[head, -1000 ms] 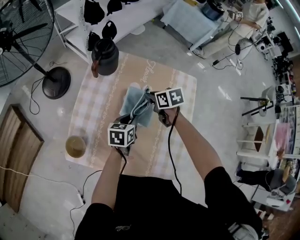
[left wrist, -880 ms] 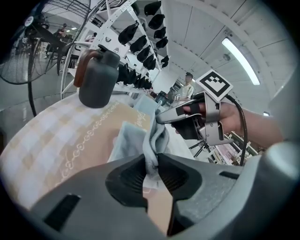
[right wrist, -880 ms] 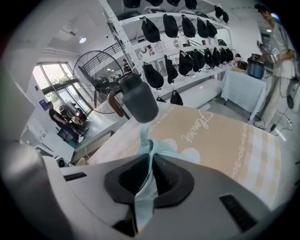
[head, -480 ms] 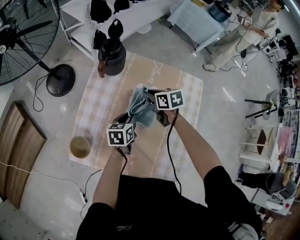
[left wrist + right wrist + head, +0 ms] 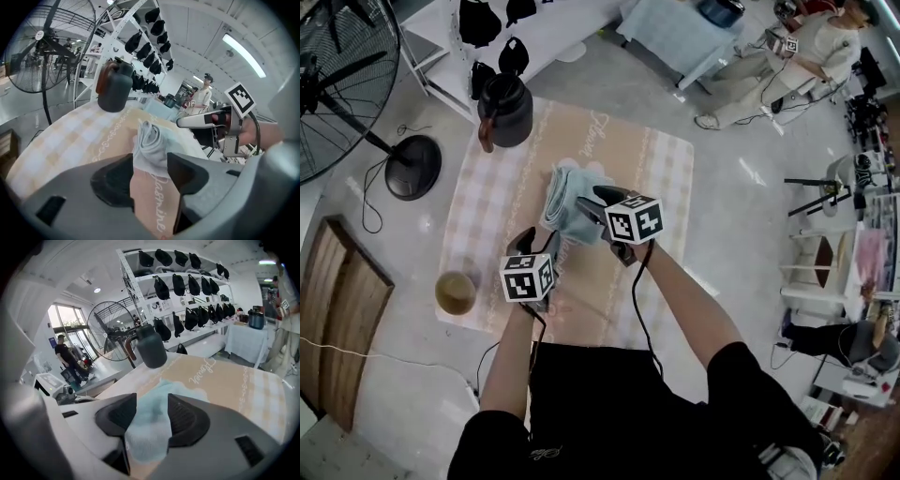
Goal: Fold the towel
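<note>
Loosely, just-opened left claw [image 5: 150, 160], right claw [image 5: 152, 405] straddle towel [image 5: 572, 197].

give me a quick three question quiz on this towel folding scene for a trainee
1. True or false: the light blue cloth towel lies on the beige checked tablecloth.
2. What stands at the tablecloth's far left corner? A: a dark grey jug with a brown handle. B: a red kettle. C: a white vase.
3. Fill in: in the head view, the round brownish bowl sits to the towel's ____.

Key: 1 true; 2 A; 3 left.
</note>
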`<control>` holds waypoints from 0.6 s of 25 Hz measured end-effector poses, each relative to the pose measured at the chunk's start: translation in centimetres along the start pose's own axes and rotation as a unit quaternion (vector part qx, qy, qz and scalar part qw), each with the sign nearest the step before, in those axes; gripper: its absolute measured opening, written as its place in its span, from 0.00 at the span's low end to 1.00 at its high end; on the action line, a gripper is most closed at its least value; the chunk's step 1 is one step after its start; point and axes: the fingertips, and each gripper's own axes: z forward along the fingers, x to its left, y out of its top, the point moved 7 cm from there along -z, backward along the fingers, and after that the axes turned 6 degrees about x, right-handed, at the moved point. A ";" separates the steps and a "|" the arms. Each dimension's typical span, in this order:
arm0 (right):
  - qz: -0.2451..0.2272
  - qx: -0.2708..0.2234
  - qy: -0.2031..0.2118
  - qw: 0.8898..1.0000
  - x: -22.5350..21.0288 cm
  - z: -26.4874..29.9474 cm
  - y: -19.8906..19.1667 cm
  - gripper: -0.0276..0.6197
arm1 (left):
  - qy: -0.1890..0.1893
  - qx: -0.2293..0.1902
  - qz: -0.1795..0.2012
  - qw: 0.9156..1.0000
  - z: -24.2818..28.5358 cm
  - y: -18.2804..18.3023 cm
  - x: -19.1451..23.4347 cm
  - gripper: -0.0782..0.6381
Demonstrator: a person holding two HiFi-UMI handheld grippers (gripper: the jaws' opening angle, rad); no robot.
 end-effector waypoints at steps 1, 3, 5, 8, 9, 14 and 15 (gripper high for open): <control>-0.001 0.003 -0.004 1.000 0.1 -0.3 -1.0 0.35 | 0.000 0.008 0.003 1.000 0.0 -0.7 -0.2 0.40; -0.006 0.009 -0.012 1.000 0.5 -1.1 -3.0 0.34 | -0.001 0.020 0.000 1.000 -0.2 -2.2 -0.8 0.40; -0.015 0.016 -0.021 1.000 0.8 -2.0 -4.8 0.34 | -0.002 0.028 -0.005 1.000 -0.6 -3.5 -1.6 0.40; -0.037 0.021 -0.047 0.998 1.3 -3.6 -7.6 0.22 | -0.007 0.042 0.004 0.999 -0.9 -5.5 -3.1 0.39; -0.041 0.021 -0.055 0.997 1.4 -4.2 -8.5 0.12 | -0.007 0.046 0.009 0.999 -0.9 -6.0 -3.6 0.37; -0.056 0.023 -0.058 0.996 1.4 -7.1 -12.8 0.05 | 0.002 0.058 0.021 0.998 -1.0 -8.1 -7.0 0.12; -0.057 0.024 -0.058 0.996 1.4 -7.7 -13.6 0.05 | 0.003 0.060 0.019 0.998 -1.1 -8.3 -7.7 0.12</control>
